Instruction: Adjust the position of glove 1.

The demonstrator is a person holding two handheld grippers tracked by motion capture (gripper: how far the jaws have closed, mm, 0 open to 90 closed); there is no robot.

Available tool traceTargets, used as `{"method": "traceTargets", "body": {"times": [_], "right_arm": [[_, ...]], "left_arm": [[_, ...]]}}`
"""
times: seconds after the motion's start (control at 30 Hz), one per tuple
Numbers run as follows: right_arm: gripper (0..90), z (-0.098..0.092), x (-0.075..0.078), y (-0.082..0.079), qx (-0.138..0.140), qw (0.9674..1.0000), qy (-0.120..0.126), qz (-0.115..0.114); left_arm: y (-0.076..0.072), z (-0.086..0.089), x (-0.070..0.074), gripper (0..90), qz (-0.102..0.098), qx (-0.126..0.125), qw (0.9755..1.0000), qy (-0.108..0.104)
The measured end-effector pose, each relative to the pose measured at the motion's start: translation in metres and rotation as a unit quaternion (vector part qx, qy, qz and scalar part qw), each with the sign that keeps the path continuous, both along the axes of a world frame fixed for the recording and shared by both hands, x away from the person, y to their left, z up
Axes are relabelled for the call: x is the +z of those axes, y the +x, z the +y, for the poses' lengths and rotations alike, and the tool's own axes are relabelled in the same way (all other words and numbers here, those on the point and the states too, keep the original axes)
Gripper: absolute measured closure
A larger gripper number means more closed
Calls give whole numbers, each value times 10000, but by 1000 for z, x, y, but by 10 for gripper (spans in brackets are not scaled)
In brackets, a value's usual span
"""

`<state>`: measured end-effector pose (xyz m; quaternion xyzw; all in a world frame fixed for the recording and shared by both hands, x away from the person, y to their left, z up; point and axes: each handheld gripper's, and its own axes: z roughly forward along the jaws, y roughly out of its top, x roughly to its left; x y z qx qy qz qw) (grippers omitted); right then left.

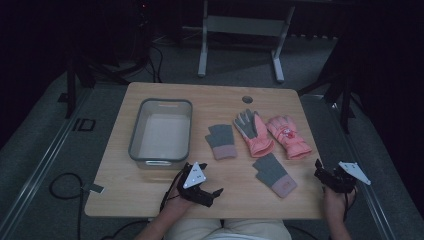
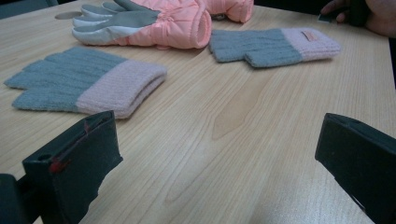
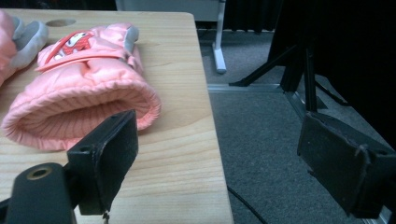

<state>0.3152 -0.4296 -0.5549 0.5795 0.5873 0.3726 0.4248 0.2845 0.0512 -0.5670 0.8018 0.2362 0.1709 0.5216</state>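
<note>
Four gloves lie on the wooden table [image 1: 150,195]: two grey knitted fingerless gloves with pink cuffs [image 1: 220,141] and two padded pink winter gloves [image 1: 289,136]. The clear plastic tub [image 1: 161,130] at their left is empty. Left gripper [image 1: 207,194] and right gripper [image 1: 325,176] have jaws wide open and hold nothing.

Both tongs, left [image 1: 212,196] and right [image 1: 320,172], gape wide, holding nothing.

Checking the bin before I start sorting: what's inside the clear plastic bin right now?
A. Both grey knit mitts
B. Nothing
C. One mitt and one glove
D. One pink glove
B: the clear plastic bin is empty; all four gloves lie on the table to its right.
</note>
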Motion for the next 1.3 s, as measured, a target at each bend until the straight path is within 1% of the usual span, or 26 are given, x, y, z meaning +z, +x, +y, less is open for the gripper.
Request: {"method": "traceTargets", "body": {"times": [0.1, 0.2, 0.3, 0.4, 0.47, 0.53, 0.6, 0.7, 0.77, 0.87, 1.0, 1.03, 1.07, 1.17, 1.2, 1.23, 1.3], "right_arm": [[123, 1, 0, 1, -27, 10000, -56, 60], [130, 3, 0, 4, -77, 9997, -107, 200], [135, 4, 0, 5, -160, 9994, -151, 248], [135, 6, 0, 6, -99, 9991, -280, 307], [135, 10, -1, 8, -10, 9982, -446, 397], [134, 12, -1, 8, 33, 9975, -582, 401], [134, 12, -1, 8, 32, 9974, -575, 432], [134, 13, -1, 8, 34, 9972, -594, 457], [135, 12, -1, 9, 40, 9972, -564, 495], [135, 10, -1, 9, 76, 9981, -452, 422], [135, 7, 0, 11, 129, 9980, -332, 531], [135, 7, 1, 12, 122, 9978, -269, 585], [135, 6, 3, 11, 150, 9980, -189, 581], [140, 6, 13, 9, 196, 9981, -70, 587], [140, 6, 19, 8, 222, 9984, -32, 518], [140, 6, 23, 7, 225, 9986, -7, 485], [140, 5, 32, 6, 230, 9987, 82, 437]], "left_arm": [[-1, -1, 0, 0, -4, -27, 10000, 12], [0, 0, 0, 0, 46, -34, 10000, -26], [1, -1, 0, 0, 63, -92, 9999, 39], [0, -1, 0, 0, 34, -103, 9999, 60], [0, -2, 0, 0, 51, -87, 9999, 66], [0, -2, 0, 0, 48, -90, 9999, 69], [-1, -2, 0, 0, 16, -155, 9999, 54], [-1, -2, 0, 0, 19, -155, 9999, 47], [-1, -2, 0, 0, 15, -174, 9998, 53], [0, -2, 0, 0, 38, -176, 9998, 42], [-1, -2, 0, 0, 31, -161, 9999, 41], [-1, -2, 0, 0, 27, -160, 9999, 45], [-1, -2, 0, 0, 25, -166, 9998, 56], [-1, -2, 0, 0, 72, -155, 9998, 33], [0, -1, 0, 0, 103, -155, 9998, 10], [0, -1, 0, 0, 122, -135, 9998, -39], [0, 0, 0, 0, 128, -134, 9998, -57]]}}
